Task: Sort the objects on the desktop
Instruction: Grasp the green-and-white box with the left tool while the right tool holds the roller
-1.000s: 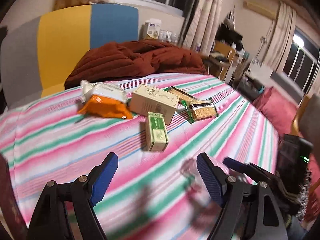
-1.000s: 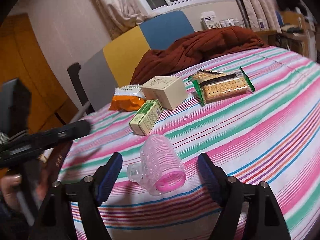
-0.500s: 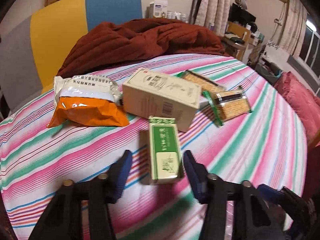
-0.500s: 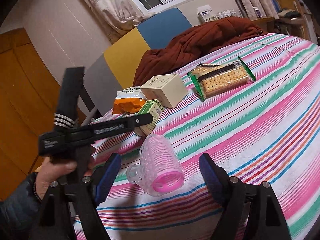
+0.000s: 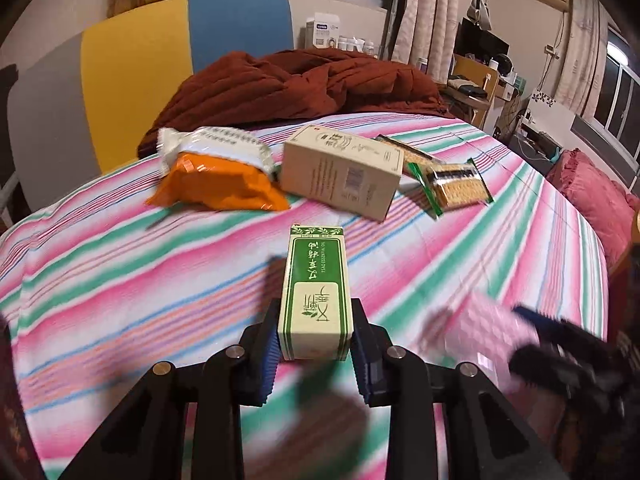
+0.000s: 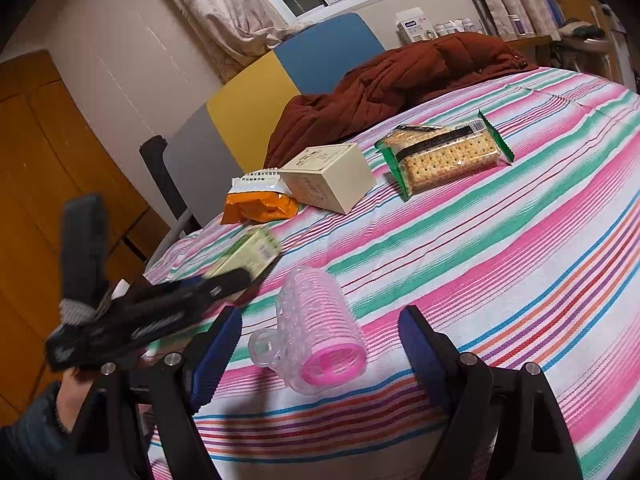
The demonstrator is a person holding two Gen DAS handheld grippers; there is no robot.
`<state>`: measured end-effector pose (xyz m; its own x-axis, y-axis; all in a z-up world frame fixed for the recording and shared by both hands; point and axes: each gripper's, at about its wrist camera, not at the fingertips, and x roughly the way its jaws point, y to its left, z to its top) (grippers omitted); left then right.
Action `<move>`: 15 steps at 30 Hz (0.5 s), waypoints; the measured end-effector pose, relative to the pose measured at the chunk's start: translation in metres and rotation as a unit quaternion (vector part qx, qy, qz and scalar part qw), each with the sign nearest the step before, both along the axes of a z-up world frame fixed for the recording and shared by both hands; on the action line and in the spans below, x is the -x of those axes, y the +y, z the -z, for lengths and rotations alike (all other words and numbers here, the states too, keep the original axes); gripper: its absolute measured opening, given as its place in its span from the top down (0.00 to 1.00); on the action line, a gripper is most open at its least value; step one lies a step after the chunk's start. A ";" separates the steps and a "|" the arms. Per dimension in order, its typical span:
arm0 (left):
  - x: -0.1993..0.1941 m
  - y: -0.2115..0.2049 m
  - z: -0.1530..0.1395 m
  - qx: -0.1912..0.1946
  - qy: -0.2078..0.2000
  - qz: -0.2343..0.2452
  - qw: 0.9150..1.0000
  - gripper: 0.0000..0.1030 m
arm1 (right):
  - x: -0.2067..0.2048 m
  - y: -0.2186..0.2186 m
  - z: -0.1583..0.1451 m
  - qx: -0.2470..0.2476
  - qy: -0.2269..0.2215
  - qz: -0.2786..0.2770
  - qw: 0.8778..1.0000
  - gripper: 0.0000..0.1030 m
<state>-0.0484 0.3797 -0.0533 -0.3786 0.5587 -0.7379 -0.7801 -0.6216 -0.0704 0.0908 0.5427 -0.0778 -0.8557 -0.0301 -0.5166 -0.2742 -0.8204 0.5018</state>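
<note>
My left gripper [image 5: 316,344] is shut on a green and cream box [image 5: 316,296], which its blue pads pinch at the near end. From the right wrist the same box [image 6: 248,254] shows blurred, left of the pink hair roller [image 6: 316,336]. The roller lies on its side on the striped tablecloth [image 6: 500,264]. My right gripper [image 6: 320,320] is open, with one finger on each side of the roller and touching nothing. An orange snack bag [image 5: 216,184], a cream carton [image 5: 344,172] and cracker packs [image 5: 456,184] lie farther back.
A rust-brown jacket [image 5: 296,84] is heaped at the far side of the table, against a grey, yellow and blue chair back [image 5: 160,60]. A wooden cabinet [image 6: 48,168] stands beyond the table's left edge. A person's hand [image 6: 76,392] holds the left tool.
My left gripper reached forward to the green box, shut on it, then drew it back from the cream carton. The right gripper stayed open around the roller.
</note>
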 end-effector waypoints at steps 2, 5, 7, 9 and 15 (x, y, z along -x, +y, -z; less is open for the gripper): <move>-0.007 -0.018 -0.002 -0.006 0.004 -0.008 1.000 0.70 | 0.001 -0.002 -0.001 -0.005 -0.004 -0.003 1.000 0.20; -0.018 -0.044 -0.004 -0.011 0.011 -0.019 1.000 0.70 | 0.002 -0.006 -0.002 -0.014 -0.012 -0.007 1.000 0.20; -0.027 -0.061 -0.005 -0.013 0.017 -0.023 0.999 0.70 | 0.003 -0.011 -0.004 -0.025 -0.019 -0.013 0.999 0.20; -0.036 -0.076 -0.004 -0.013 0.023 -0.026 0.999 0.70 | 0.004 -0.018 -0.006 -0.041 -0.027 -0.019 0.999 0.22; -0.050 -0.105 0.012 -0.022 0.005 -0.031 0.999 0.69 | 0.007 -0.029 -0.014 -0.087 -0.050 -0.012 0.995 0.24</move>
